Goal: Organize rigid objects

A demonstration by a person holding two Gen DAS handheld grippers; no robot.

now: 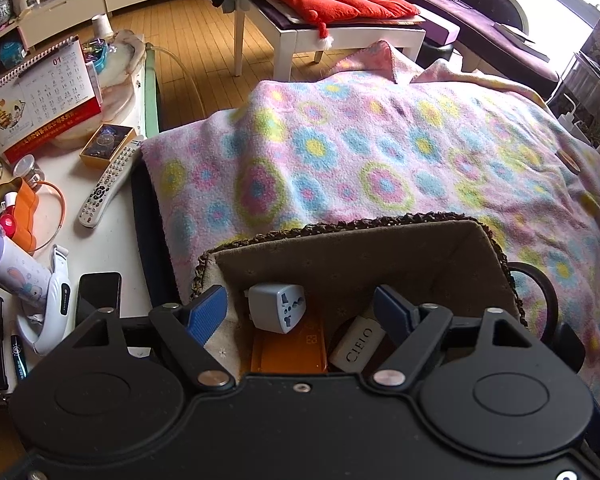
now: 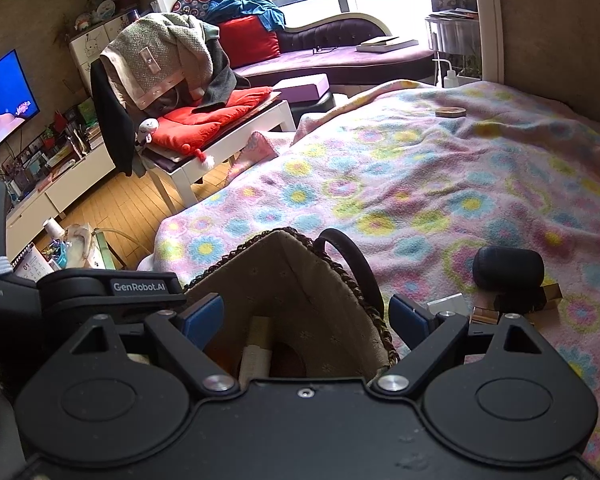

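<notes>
Landmark: woven basket, brown fabric lining, dark braided rim, standing on the flowered fleece blanket that covers the bed.

Inside the basket: white travel adapter, tilted against an orange flat case; just right of these, a cream box printed CIELO, lying at a slant.

Left gripper: above the basket's near side, blue pads parted about halfway, adapter in the gap but touching neither pad; nothing held.

Right gripper: over the basket's right corner, pads wide apart and astride the rim; nothing held.

Right of the basket, on the blanket: dark curved handle against the basket wall; beyond it a black rounded case lying over small metallic pieces, kind unclear.

Far beyond the basket, on the blanket: round flat wooden piece.

Left of the basket, on the desk: remote control, black phone, desk calendar, white trimmer.
</notes>
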